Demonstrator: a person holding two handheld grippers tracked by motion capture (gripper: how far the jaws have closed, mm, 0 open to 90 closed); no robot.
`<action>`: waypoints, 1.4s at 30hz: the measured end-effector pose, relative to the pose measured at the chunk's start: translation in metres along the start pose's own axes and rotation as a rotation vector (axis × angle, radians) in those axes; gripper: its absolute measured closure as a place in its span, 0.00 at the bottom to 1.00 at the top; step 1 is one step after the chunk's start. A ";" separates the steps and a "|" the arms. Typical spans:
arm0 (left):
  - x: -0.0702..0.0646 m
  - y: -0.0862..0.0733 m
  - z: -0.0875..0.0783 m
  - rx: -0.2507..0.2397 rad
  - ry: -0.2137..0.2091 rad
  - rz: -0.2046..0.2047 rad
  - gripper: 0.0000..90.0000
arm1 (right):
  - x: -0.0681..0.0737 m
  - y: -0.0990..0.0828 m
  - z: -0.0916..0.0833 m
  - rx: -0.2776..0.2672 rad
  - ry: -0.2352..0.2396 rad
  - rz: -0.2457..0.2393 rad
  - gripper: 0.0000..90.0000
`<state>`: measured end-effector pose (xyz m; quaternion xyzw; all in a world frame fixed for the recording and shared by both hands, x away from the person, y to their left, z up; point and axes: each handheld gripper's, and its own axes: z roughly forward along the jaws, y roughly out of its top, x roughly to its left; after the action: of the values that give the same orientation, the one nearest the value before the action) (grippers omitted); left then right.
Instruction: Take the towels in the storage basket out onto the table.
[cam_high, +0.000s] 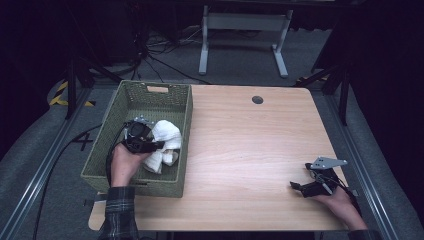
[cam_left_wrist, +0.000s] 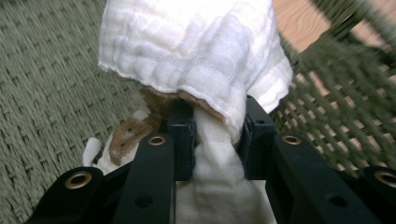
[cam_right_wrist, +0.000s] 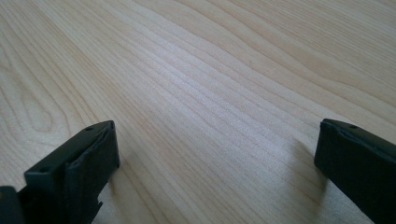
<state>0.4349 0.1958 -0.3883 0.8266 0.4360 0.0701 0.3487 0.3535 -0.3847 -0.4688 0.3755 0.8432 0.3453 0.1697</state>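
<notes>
Left tool (cam_left_wrist: 212, 135) clamped on white cloth (cam_left_wrist: 196, 51), inside green woven basket (cam_high: 107, 145). Cloth bunches ahead of and above pads, tail hangs below. Basket wall just right of tool, table (cam_high: 240, 150) beyond. Right tool (cam_right_wrist: 217, 154) apart, holding nothing, resting low over table, well apart from cloth.

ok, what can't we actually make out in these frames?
- Basket floor under the white cloth: covered by the cloth and the left gripper in the high view.
- Brown patch on the cloth: partly behind the jaws in the left gripper view; print or stain, can't tell.
- Right gripper: small and dark in the high view.
</notes>
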 end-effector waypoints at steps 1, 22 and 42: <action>0.000 0.001 -0.003 -0.011 0.000 0.007 0.79 | 0.000 0.000 0.000 0.001 0.000 0.001 0.00; -0.004 0.021 -0.049 -0.207 -0.046 0.028 0.82 | 0.000 0.000 0.000 0.000 -0.001 0.001 0.00; -0.034 0.070 -0.087 -0.295 -0.127 0.109 0.82 | 0.000 0.000 0.000 0.000 0.000 0.002 0.00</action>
<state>0.4249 0.1884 -0.2726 0.7917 0.3525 0.0998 0.4888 0.3534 -0.3845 -0.4688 0.3764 0.8428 0.3454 0.1694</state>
